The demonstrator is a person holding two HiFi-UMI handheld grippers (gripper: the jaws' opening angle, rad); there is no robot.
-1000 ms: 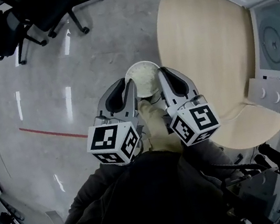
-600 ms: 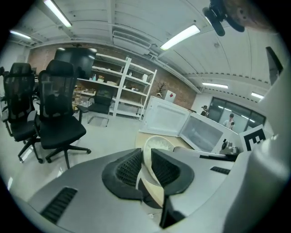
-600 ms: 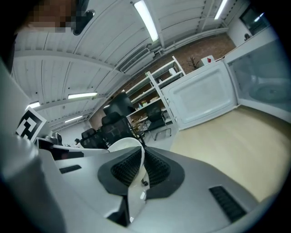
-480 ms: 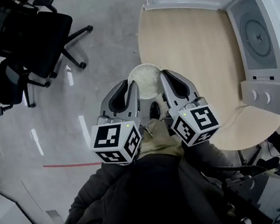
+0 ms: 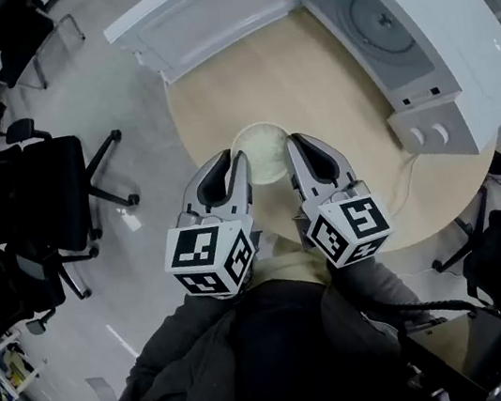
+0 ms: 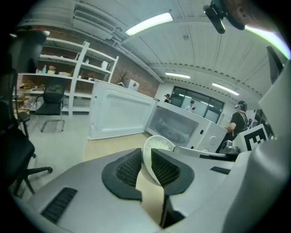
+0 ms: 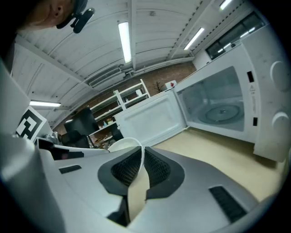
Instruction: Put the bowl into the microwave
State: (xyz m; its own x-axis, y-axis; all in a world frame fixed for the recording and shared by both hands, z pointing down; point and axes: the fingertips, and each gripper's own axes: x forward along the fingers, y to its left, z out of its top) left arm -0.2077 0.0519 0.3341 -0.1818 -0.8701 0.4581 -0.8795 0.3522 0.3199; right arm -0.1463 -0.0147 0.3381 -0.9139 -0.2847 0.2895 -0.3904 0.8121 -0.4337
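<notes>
Off to the left of the left gripper (image 5: pixel 235 159), black office chairs (image 5: pixel 51 200) stand on the grey floor (image 5: pixel 146 260). In the left gripper view, white shelves (image 6: pixel 59 59) line the wall beyond them.

The left gripper is clamped on the left rim of the bowl (image 5: pixel 261 150). In its own view (image 6: pixel 146 152) the two ribbed black pads pinch the thin wall of the bowl (image 6: pixel 157 143), one inside the rim and one outside.

The bowl is pale cream with a mottled whitish inside. It hangs between the two grippers, over the near part of the round wooden table (image 5: pixel 327 87).

The right gripper (image 5: pixel 291 145) grips the opposite rim in the same way. In its own view (image 7: pixel 142 157) the pads are nearly together, with only the wall of the bowl (image 7: pixel 122 144) between them. Each gripper carries its marker cube on the end nearer the person.

Ahead of both grippers, the white microwave door (image 5: pixel 209 11) stands swung wide open, reaching out past the far edge of the table. Ahead and to the right of the right gripper sits the microwave (image 5: pixel 447 9), its cavity open and facing the grippers. The round turntable (image 5: pixel 383 25) shows inside, and two knobs (image 5: pixel 430 134) sit on the panel at the end nearest the right gripper. The bowl is outside the microwave, well apart from its opening.
</notes>
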